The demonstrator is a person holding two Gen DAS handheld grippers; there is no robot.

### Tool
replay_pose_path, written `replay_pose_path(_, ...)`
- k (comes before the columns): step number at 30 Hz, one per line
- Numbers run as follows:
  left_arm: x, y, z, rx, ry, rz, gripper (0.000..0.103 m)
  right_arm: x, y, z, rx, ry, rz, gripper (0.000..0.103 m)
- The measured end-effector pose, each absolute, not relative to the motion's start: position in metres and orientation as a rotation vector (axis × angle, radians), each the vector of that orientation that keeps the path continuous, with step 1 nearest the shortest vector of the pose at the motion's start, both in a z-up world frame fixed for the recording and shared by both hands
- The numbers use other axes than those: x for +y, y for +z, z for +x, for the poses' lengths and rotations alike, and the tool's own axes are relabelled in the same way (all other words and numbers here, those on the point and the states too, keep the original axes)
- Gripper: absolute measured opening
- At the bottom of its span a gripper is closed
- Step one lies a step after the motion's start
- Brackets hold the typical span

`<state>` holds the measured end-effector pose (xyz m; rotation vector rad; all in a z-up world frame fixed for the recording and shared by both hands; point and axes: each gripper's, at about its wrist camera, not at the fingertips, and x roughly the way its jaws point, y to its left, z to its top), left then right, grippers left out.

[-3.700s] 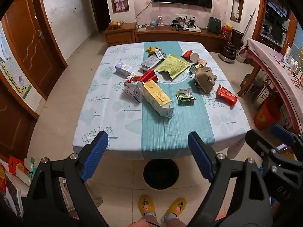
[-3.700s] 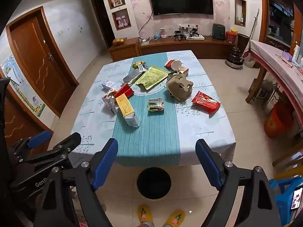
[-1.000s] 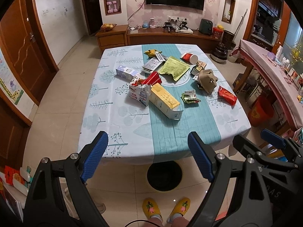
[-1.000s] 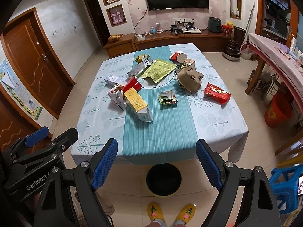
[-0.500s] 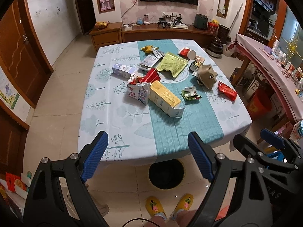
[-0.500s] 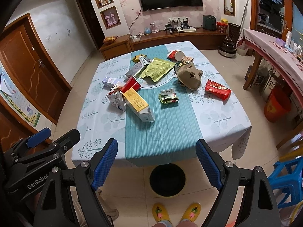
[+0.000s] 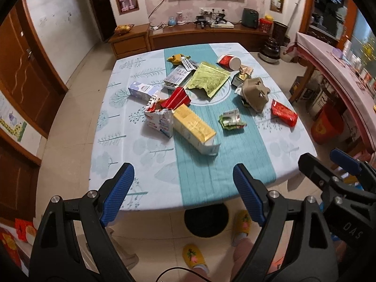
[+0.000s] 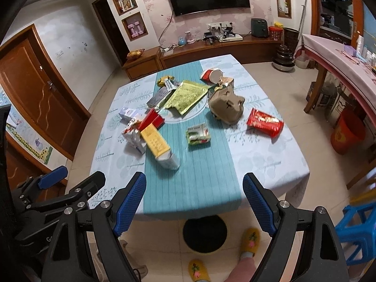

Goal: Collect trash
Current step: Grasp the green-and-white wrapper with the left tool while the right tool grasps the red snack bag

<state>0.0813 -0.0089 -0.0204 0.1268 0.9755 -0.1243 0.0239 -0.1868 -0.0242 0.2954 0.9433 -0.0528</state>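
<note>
Both grippers have drawn closer to the table (image 7: pixel 131 164), which fills more of each view than before. Left gripper (image 7: pixel 183 190) and right gripper (image 8: pixel 194 199) hang with jaws spread wide and empty above its near edge. Trash lies ahead and below: a white carton (image 7: pixel 158 117), then the yellow box (image 7: pixel 195 127), long axis running away leftward, nearest the left gripper; green wrapper (image 8: pixel 197 134) and red packet (image 8: pixel 265 122) sit rightward. Package writing is unreadable.

We see our right hand-held gripper (image 8: pixel 193 202) gaping empty over the near edge of the bench (image 8: pixel 270 162), where a yellow carton (image 8: pixel 156 142), green wrapper (image 8: pixel 197 133) and red packet (image 8: pixel 265 122) lie apart.
</note>
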Motion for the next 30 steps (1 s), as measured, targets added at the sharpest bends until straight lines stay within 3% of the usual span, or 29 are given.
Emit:
replay_pose_path(14, -0.123, -0.089, 0.186, 1.146, -0.06, 0.031, 0.084, -0.346, -0.08, 0.151, 1.05, 0.072, 0.271, 0.086)
replay_pose_path(16, -0.139, -0.109, 0.204, 1.158, -0.074, 0.089, 0.084, -0.364, -0.099, 0.17, 1.082, 0.098, 0.235, 0.092)
replay_pose_path(18, -0.154, -0.131, 0.221, 1.174, -0.086, 0.175, 0.084, -0.379, -0.12, 0.19, 1.104, 0.131, 0.181, 0.093)
replay_pose_path(30, -0.164, -0.191, 0.287, 1.328, -0.211, 0.297, 0.084, -0.37, -0.218, 0.253, 1.196, 0.316, -0.108, 0.096)
